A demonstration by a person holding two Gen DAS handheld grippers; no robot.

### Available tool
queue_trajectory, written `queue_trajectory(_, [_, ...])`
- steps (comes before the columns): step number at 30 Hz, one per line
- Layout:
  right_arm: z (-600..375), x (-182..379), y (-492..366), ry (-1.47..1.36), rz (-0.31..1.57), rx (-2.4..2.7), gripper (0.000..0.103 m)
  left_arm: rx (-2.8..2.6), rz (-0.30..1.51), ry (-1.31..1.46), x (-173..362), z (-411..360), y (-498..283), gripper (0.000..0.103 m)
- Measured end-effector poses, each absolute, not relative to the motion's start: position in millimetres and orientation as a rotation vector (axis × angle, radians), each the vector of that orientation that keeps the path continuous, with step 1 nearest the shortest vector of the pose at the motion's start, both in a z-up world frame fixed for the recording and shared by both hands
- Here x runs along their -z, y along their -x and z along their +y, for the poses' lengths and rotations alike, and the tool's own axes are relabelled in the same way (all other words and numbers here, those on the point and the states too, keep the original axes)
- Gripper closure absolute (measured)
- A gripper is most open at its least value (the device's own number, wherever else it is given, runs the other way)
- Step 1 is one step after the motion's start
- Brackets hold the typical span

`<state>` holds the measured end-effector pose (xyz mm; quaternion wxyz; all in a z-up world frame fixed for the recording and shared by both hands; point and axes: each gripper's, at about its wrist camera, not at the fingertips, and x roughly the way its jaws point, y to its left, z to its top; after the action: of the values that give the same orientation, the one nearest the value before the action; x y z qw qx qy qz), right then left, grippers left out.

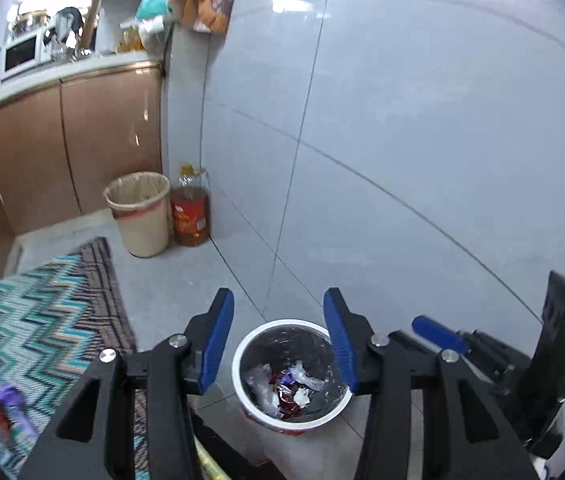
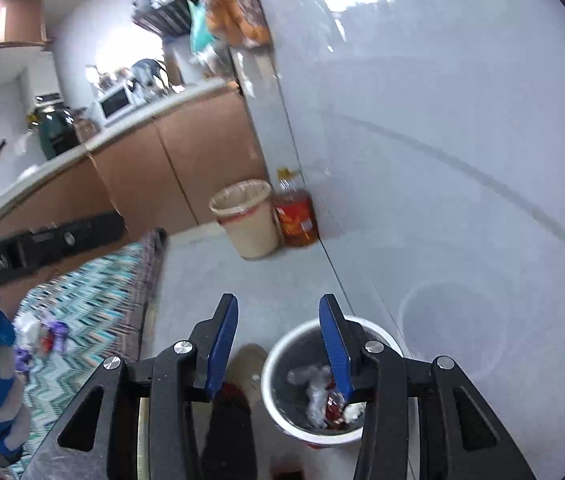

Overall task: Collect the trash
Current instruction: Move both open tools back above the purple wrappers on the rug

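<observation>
The left gripper has matte black angular arms with triangular cut-outs. Round silver screws sit at the joints, at about 10 and 2 o'clock from the frame's bottom centre. Its fingers are black, faced with ribbed blue pads. The right gripper is built alike: black links, silver screws, blue pads on slim fingers. In the left view, at 4 o'clock, the right gripper's black body carries a small green light and a blue pad.
</observation>
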<state>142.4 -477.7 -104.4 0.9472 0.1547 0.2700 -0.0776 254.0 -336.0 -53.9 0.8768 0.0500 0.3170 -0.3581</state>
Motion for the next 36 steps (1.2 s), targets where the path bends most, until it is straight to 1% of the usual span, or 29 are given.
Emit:
queue_trajectory(8, [-419, 41, -110, -0.228, 0.421, 0.073, 0.062, 0.678, 0.537, -0.085, 2, -261, -214, 0.058])
queue_trajectory(13, [-384, 11, -92, -0.177, 0.355, 0.025, 0.060, 0.638, 0.489, -0.056, -17, -213, -196, 0.058])
queue_trajectory(14, [-378, 6, -90, -0.168, 0.346, 0.016, 0.060, 0.623, 0.479, -0.051, -21, -199, -191, 0.056])
queue_trajectory(15, [-373, 3, -87, -0.160, 0.338, 0.009, 0.060, 0.611, 0.470, -0.046, -22, -190, -189, 0.050])
queue_trajectory(17, [-360, -6, -81, -0.140, 0.319, -0.009, 0.059, 0.576, 0.446, -0.038, -26, -168, -181, 0.045])
queue_trajectory(26, [-318, -30, -59, -0.101, 0.254, -0.073, 0.055, 0.444, 0.374, -0.002, -36, -77, -147, 0.044])
queue_trajectory(28, [-309, -35, -54, -0.094, 0.242, -0.086, 0.051, 0.413, 0.357, 0.002, -37, -60, -137, 0.043])
queue_trajectory(30, [-301, -38, -48, -0.086, 0.231, -0.100, 0.049, 0.375, 0.335, 0.003, -38, -44, -126, 0.038])
queue_trajectory(36, [-279, -46, -41, -0.061, 0.207, -0.144, 0.048, 0.282, 0.310, 0.016, -30, -4, -104, 0.035])
